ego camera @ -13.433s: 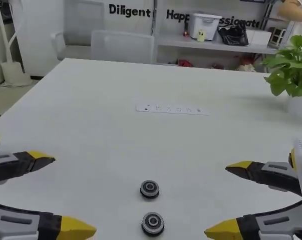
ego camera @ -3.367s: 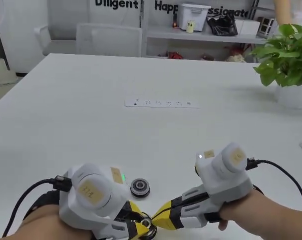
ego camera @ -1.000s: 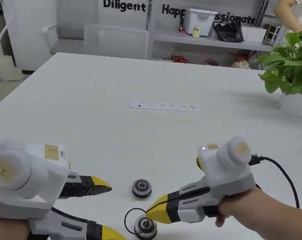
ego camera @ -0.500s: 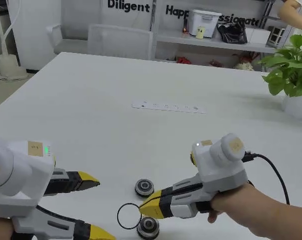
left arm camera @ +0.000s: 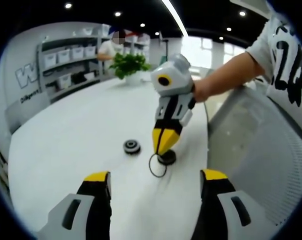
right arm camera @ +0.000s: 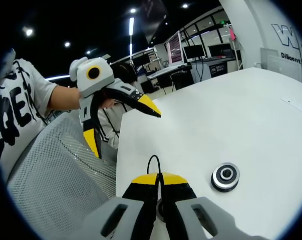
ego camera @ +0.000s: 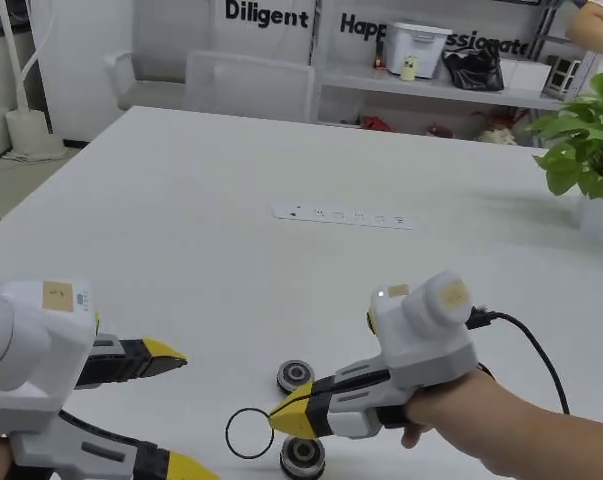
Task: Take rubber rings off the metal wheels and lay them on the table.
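Black rubber ring (ego camera: 249, 433) hangs pinched in the shut yellow fingers (ego camera: 293, 414) of the right gripper (ego camera: 275, 422), low beside the stripped wheel (ego camera: 302, 455); whether it touches the counter (ego camera: 281, 150) I cannot tell. Lower it flat, clear of both wheels, then ease the fingers apart. The left gripper (ego camera: 179, 410) stands wide open, empty, well apart. 1 ringed wheel (ego camera: 295, 376) sits just beyond the fingers.
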The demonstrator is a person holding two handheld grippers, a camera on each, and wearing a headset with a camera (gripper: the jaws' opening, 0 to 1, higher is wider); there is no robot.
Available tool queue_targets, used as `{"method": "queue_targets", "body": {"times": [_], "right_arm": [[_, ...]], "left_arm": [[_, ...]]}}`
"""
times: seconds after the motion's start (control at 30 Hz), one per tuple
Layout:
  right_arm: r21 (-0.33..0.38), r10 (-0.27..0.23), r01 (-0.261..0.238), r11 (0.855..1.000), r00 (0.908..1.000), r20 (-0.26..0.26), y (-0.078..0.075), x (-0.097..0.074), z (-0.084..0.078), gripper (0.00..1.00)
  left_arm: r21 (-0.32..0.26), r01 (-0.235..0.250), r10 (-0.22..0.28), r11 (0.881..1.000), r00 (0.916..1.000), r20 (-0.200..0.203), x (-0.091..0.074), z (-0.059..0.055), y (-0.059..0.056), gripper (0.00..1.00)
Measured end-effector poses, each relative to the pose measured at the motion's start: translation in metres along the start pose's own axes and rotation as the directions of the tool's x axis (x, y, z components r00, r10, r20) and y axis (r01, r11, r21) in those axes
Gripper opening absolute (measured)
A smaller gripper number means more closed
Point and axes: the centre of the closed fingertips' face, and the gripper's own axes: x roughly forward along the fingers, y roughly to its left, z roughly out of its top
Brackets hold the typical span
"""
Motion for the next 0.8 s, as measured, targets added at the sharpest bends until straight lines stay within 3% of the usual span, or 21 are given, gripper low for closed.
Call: {"method": "queue_targets", "body": {"times": [0.37,0.8], "right_arm": [[-0.012,0.003,-0.003,1.000,0.9998,-0.021,0.003,0.013,-0.006,0.00],[-0.059,-0.033,0.030,0.998,0.9985,-0.045,0.001,0.022,-0.011,0.00]], "left_arm": [[-0.002,-0.011,0.011,1.000,0.9999,-0.008,-0.004,-0.004,0.001,0.76],[0.007,-0.011,0.011,1.000,0.9997,-0.022,-0.006,-0.007,0.001,0.76]]}}
